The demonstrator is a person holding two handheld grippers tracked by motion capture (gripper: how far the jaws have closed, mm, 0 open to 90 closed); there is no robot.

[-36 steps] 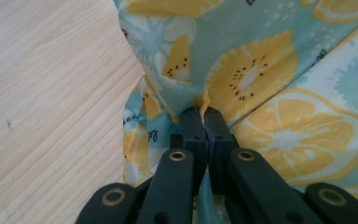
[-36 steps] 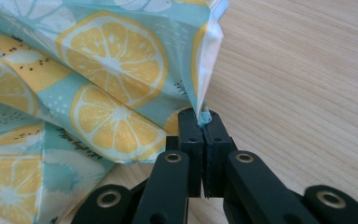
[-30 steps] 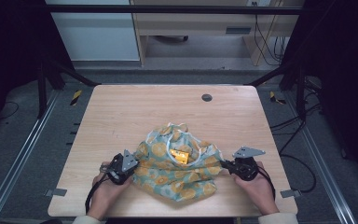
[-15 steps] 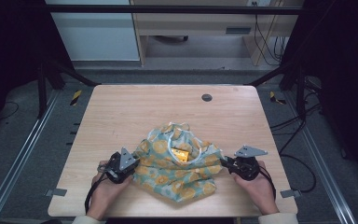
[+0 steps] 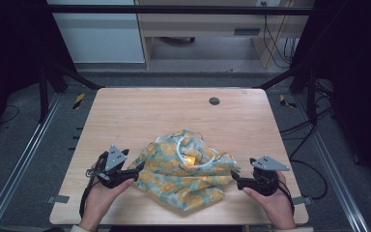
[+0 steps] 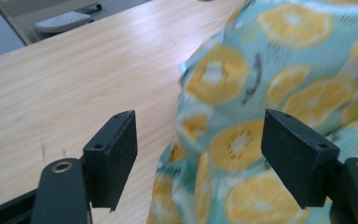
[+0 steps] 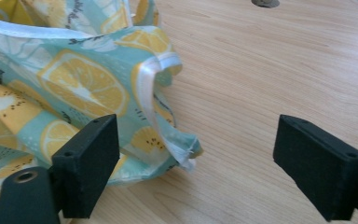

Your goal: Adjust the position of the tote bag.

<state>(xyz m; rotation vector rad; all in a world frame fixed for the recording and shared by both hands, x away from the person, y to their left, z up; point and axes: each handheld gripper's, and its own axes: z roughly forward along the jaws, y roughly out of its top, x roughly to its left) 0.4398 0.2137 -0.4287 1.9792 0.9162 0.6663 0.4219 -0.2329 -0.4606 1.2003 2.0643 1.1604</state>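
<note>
High view: a crumpled citrus-print cloth bag (image 5: 186, 171) with white trim lies on the near half of the wooden table (image 5: 140, 113), and everything else is placed around it. The left gripper (image 5: 131, 172) sits at the bag's left edge, held by the person's left hand (image 5: 100, 195); the right gripper (image 5: 236, 181) sits at the bag's right edge, held by the right hand (image 5: 270, 200). A small yellow item (image 5: 191, 158), too small to identify, shows in the bag's opening beside a loop of white strap. A round dark grommet (image 5: 214, 101) is set in the table well beyond the bag, toward the far edge. In the left gripper view the jaws stand wide apart and the bag's printed edge (image 6: 242, 140) lies in the gap between them, nearer the right-hand jaw; no pad is pressed on the fabric. In the right gripper view the jaws are likewise spread wide, a white-trimmed corner of the bag (image 7: 168, 121) reaching into the gap just beside the left-hand jaw, with bare wood across the rest, nothing gripped.
</note>
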